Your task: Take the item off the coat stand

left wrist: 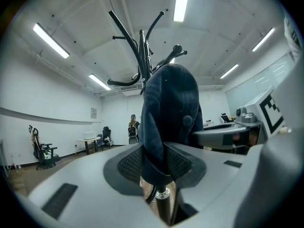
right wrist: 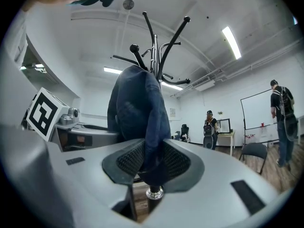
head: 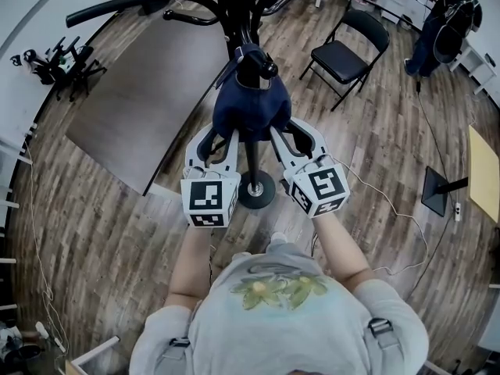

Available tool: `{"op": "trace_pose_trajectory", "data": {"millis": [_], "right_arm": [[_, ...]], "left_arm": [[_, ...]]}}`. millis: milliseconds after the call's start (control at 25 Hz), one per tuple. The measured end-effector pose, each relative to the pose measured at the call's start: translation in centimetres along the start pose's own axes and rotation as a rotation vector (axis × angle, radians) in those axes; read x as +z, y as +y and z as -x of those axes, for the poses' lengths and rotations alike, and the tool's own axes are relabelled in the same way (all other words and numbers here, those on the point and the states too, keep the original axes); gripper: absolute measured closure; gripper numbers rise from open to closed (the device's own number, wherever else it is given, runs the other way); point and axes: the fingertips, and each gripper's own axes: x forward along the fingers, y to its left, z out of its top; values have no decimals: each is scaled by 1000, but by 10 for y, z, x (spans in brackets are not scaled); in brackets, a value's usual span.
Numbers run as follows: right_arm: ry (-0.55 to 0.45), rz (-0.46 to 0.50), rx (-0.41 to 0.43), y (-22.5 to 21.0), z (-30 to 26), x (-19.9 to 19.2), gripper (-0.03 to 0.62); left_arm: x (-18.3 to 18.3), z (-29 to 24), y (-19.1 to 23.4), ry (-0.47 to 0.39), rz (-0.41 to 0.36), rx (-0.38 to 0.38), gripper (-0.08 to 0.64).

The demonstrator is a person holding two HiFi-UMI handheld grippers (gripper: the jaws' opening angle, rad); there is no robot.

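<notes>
Navy cloth fills the middle of the head view: the navy cap (head: 251, 104) hangs on the black coat stand (head: 251, 153), draped over one of its knobbed hooks just above centre frame, with the stand's round base (head: 256, 190) showing below it on the wooden floor (head: 101, 241). You have both tools up against the cap from below, your left tool (head: 221, 137) at its lower left edge and your right tool (head: 287, 135) at its lower right edge, the marker cubes nearest to you. In the left gripper view, your left tool (left wrist: 154, 163) has its textured pads narrowed onto a fold of the cap (left wrist: 171, 108), the cloth filling the gap between them; the stand's chrome-collared pole (left wrist: 163, 198) runs down just behind the pinch, and the curved hooks (left wrist: 141, 51) fan out at the top of the frame. In the right gripper view, your right tool (right wrist: 151, 163) grips the cap (right wrist: 137, 108) the same way, pads pressed on a hanging fold, with the hooks (right wrist: 154, 46) rising above it. The cap sits on the stand while you hold it on both sides. A black folding chair (head: 344, 49) stands in the upper right of the head view, a grey mat (head: 141, 92) lies at upper left, and another person (head: 445, 22) stands at the far upper right corner.
</notes>
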Motion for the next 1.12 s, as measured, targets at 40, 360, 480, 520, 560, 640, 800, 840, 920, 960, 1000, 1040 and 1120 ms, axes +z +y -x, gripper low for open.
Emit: {"op": "trace_pose_trajectory", "data": {"millis": [40,360,480,520,560,640,800,840,920,960,1000,1040,1120], "right_arm": [[-1,4,-2,0,0,0,478],[-5,11,-13,-2,3,1,529],[-11,9,-14,-1,5,2,534],[-14,8,-14,0,6,3,535],[-18,6,-13,1,8,5,535],[-31,7,-11,4,11,11,538],[-49,8,-12,7,12,17,538],[-53,6,-14,7,13,18,539],[-62,8,-17,9,16,21,538],[-66,11,-17,10,17,23,539],[-70,16,-17,11,18,26,539],[-74,19,-17,12,19,28,539],[-82,16,-20,13,21,29,539]], "left_arm": [[0,0,0,-2,-2,3,435],[6,1,-7,-26,-27,-7,469],[2,3,-8,-24,-16,-6,471],[3,5,-8,-26,-18,-5,471],[5,6,-9,-28,-21,-4,471],[8,9,-9,-34,-21,-1,472],[16,13,-10,-54,-32,3,474],[19,15,-10,-60,-38,2,474],[23,17,-12,-69,-47,0,474],[25,19,-12,-73,-48,-1,474],[26,20,-12,-76,-49,-2,474],[27,21,-12,-79,-49,-2,474],[30,24,-13,-88,-51,-4,474]]}}
